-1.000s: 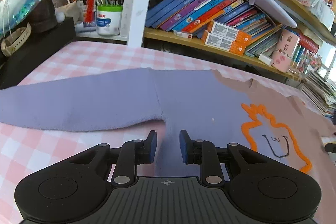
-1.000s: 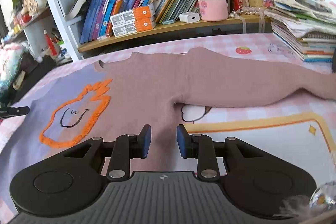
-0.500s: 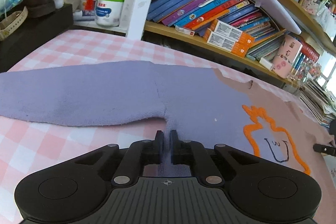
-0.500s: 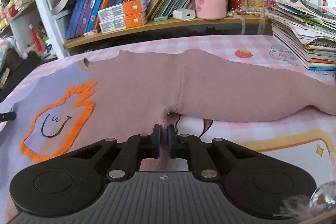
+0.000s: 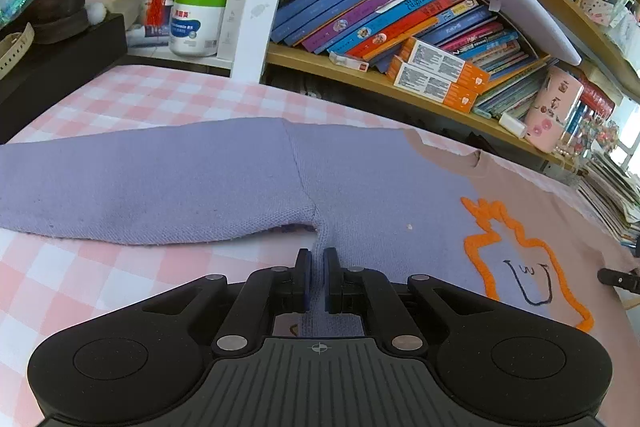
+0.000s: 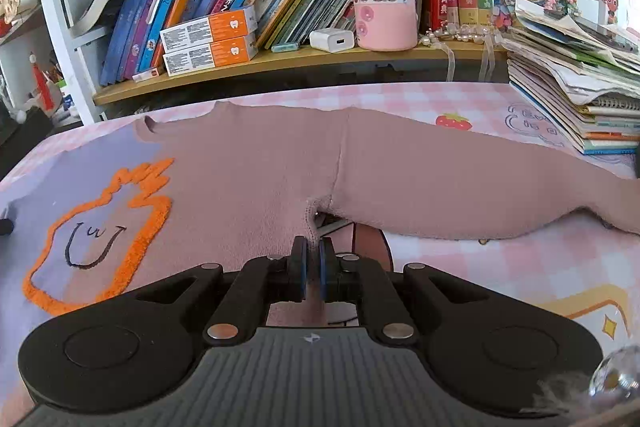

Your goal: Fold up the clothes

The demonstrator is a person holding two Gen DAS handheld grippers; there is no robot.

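Lying flat across the pink-checked tablecloth [image 5: 100, 279] is the two-tone sweater [image 5: 380, 187], lilac half w/ lilac sleeve [image 5: 140, 187] on one side, dusty-pink half w/ pink sleeve [image 6: 460, 187] on the other, orange outline motif [image 6: 100, 227] at centre. Left gripper [image 5: 316, 269] is clamping the side edge just below the lilac armpit; right gripper [image 6: 313, 263] is pinching the matching edge below the pink armpit, fabric bunching there. Judgement: both grips look thin, so lifting evenly and keeping hands level is advisable when folding.

Black left gripper [image 5: 316, 277]; blue-padded jaws; silver screws
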